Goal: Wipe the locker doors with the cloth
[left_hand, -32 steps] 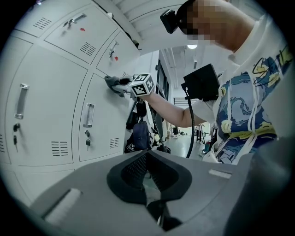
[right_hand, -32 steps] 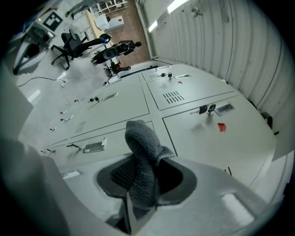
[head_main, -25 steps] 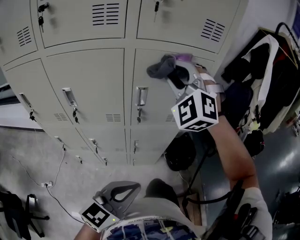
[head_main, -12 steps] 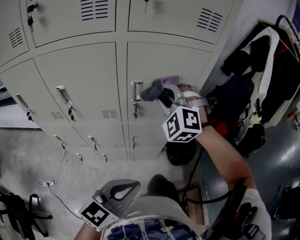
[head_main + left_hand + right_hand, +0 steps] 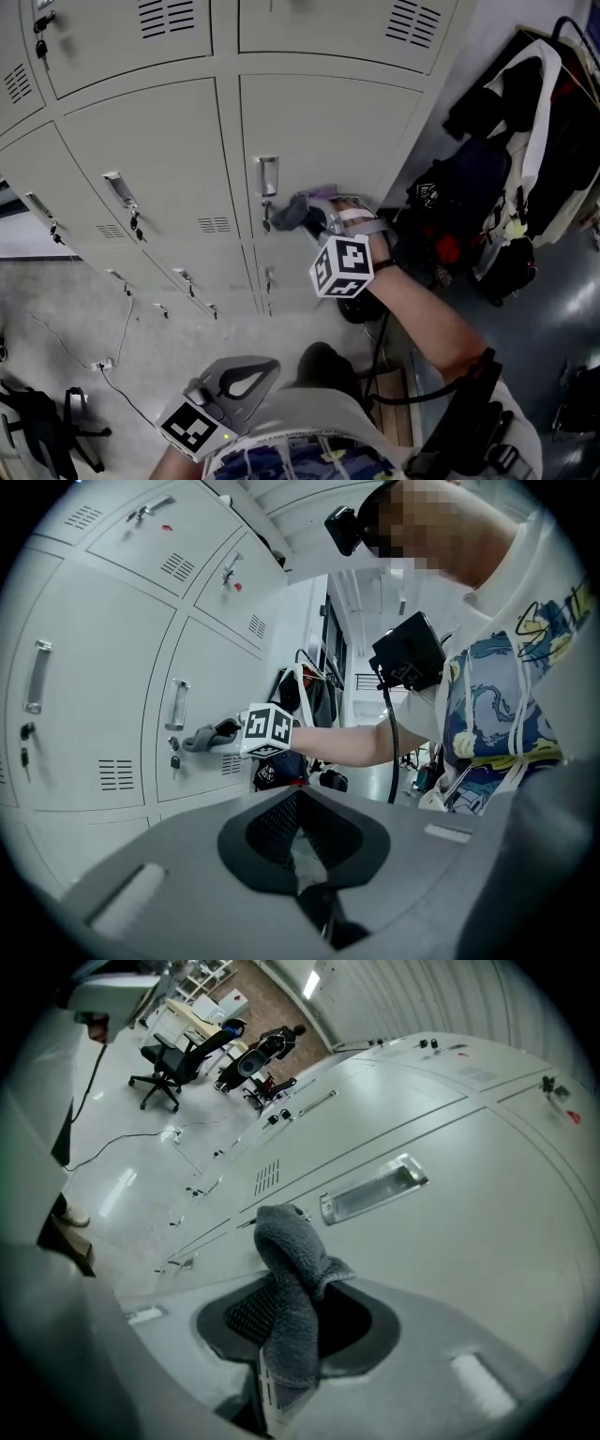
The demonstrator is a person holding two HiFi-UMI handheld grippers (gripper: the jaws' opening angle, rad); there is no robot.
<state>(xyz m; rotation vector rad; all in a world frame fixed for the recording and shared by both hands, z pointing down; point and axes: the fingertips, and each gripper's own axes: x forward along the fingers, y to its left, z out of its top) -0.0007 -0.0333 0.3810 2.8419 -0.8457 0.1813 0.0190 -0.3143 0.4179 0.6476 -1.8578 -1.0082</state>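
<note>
- Cloth (image 5: 298, 212) clamped in right gripper (image 5: 317, 217), at locker door (image 5: 328, 131), just below and right of handle (image 5: 266, 175)
- Left gripper (image 5: 230, 392) well below handle, jaws together, empty

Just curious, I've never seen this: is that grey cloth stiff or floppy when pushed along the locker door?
Probably floppy: the cloth curls and folds over beyond the right gripper clamping it. Likely light and soft, judging by its fuzzy pile. It may bunch up against the locker door.
</note>
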